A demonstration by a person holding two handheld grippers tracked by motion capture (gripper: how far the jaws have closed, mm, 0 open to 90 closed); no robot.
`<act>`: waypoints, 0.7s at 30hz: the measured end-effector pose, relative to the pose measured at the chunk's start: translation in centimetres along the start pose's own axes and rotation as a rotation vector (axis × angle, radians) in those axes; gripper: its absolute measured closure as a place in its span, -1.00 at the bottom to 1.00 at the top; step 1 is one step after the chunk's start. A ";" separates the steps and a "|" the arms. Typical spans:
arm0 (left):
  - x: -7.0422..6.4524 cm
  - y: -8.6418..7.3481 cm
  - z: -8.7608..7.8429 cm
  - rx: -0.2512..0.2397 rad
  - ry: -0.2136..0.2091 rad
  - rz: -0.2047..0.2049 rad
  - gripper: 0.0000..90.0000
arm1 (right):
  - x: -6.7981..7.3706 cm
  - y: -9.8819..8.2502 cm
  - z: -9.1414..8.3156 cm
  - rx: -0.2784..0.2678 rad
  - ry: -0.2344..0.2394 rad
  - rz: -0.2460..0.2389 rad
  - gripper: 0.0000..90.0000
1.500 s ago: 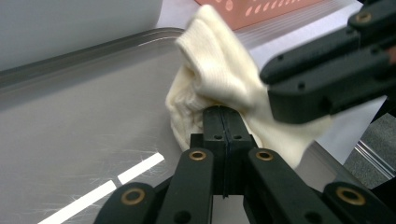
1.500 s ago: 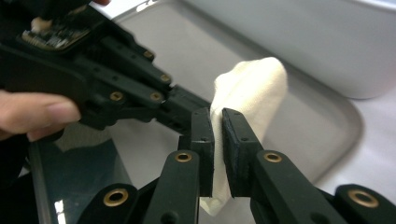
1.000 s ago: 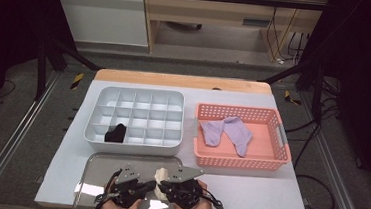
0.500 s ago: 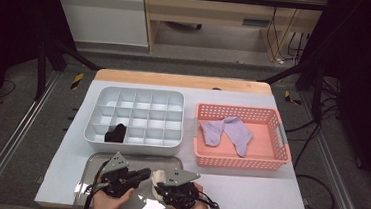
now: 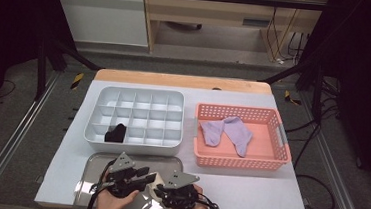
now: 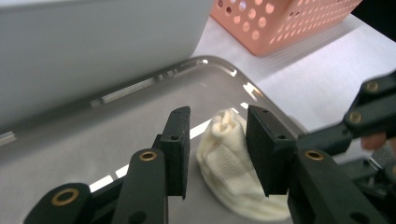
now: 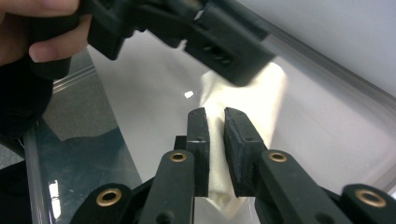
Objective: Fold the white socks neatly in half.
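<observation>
Now the left hand-held gripper (image 6: pixel 218 149) has just been opening; its jaws stand apart around the rolled cream sock (image 6: pixel 229 168) without pressing it. Nearly closed, the right hand-held gripper (image 7: pixel 215 151) pinches that sock's other end.

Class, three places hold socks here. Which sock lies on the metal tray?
The cream rolled sock, between the two grippers. The black sock sits in the grey divided box; the purple pair lies in the pink basket.

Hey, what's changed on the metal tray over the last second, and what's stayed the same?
The left tongs have just been opening: their pads now stand apart around the cream sock on the metal tray, no longer pinching it. The right tongs remain closed on the sock's other end. Both hands barely shifted. The black sock in the white organizer and the purple socks in the pink basket stayed put.
</observation>
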State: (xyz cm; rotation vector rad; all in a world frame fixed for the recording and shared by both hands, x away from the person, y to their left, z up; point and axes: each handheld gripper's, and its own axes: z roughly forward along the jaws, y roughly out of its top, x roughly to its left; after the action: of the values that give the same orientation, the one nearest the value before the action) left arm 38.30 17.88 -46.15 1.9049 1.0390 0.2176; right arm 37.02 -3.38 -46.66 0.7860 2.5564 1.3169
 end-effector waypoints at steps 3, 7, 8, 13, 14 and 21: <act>0.1 -1.0 -0.5 -0.003 -0.012 -0.006 0.31 | 0.1 -0.2 -0.2 0.002 0.000 -0.005 0.70; -0.1 -1.5 -0.7 -0.006 -0.013 0.000 0.30 | 0.0 -0.2 -0.5 0.001 -0.001 0.009 0.58; -0.1 -1.5 -0.7 -0.006 -0.013 0.000 0.30 | -0.1 -0.2 -0.6 0.003 -0.008 0.016 0.52; -0.9 -1.9 -0.9 -0.012 0.008 0.010 0.29 | -0.9 -0.1 -1.4 -0.038 -0.034 0.080 0.45; -1.0 -1.9 -0.9 -0.013 0.011 0.011 0.29 | -1.2 -0.1 -1.7 -0.058 -0.043 0.099 0.46; -1.8 -2.1 -0.9 -0.016 0.058 0.026 0.36 | -1.3 -0.3 -2.2 -0.081 -0.067 0.141 0.44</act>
State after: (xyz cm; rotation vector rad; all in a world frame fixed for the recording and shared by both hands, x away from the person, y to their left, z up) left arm 35.51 17.64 -46.82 1.9086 1.0482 0.2976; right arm 37.24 -5.80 -45.72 0.9933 2.4188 1.3993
